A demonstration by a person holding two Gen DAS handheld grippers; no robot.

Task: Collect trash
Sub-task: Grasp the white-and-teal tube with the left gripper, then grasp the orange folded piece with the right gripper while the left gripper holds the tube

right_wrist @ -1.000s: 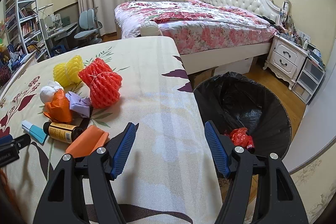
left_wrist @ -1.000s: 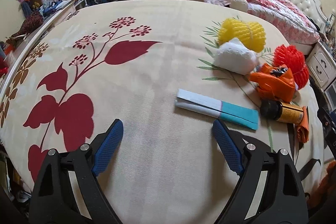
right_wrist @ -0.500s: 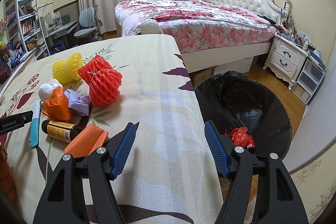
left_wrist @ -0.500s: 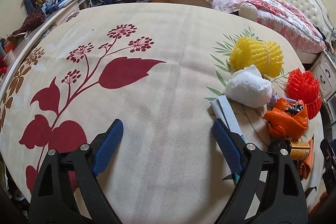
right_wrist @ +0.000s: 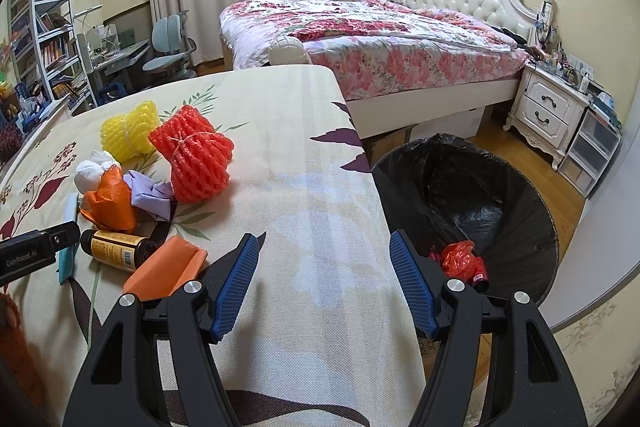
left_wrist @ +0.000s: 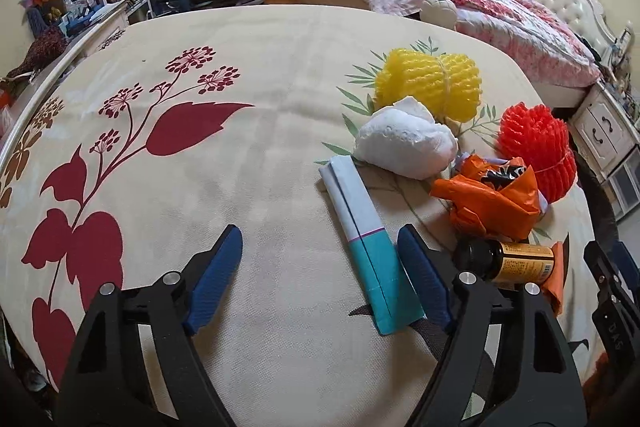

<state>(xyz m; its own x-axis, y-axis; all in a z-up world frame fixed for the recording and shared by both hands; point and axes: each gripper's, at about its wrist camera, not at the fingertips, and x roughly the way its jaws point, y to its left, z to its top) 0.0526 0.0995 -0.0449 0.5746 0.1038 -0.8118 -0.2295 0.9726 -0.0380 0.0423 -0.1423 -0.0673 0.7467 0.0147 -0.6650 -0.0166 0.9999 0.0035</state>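
Observation:
A long white-and-teal box [left_wrist: 362,223] lies on the flowered table cover, between the fingers of my left gripper [left_wrist: 320,243] and close against the right finger. The jaws are closing and the pads are not pressing the box. Beyond it lie a white tissue wad [left_wrist: 404,143], a yellow foam net [left_wrist: 428,85], a red foam net [left_wrist: 536,147], an orange plastic bag [left_wrist: 492,203] and a brown bottle [left_wrist: 516,261]. My right gripper [right_wrist: 324,247] hangs open over the table's right edge with nothing between its fingers.
A black-bagged trash bin [right_wrist: 520,195] stands on the floor right of the table, with red trash [right_wrist: 460,259] in it. An orange folded piece [right_wrist: 168,267] and purple crumpled paper [right_wrist: 150,195] lie by the bottle. A bed [right_wrist: 380,39] and a nightstand [right_wrist: 548,111] stand behind.
My left gripper has swung right toward the trash pile, so the white-and-teal box now lies lengthwise between its fingers, which have narrowed a little. The right gripper has not moved.

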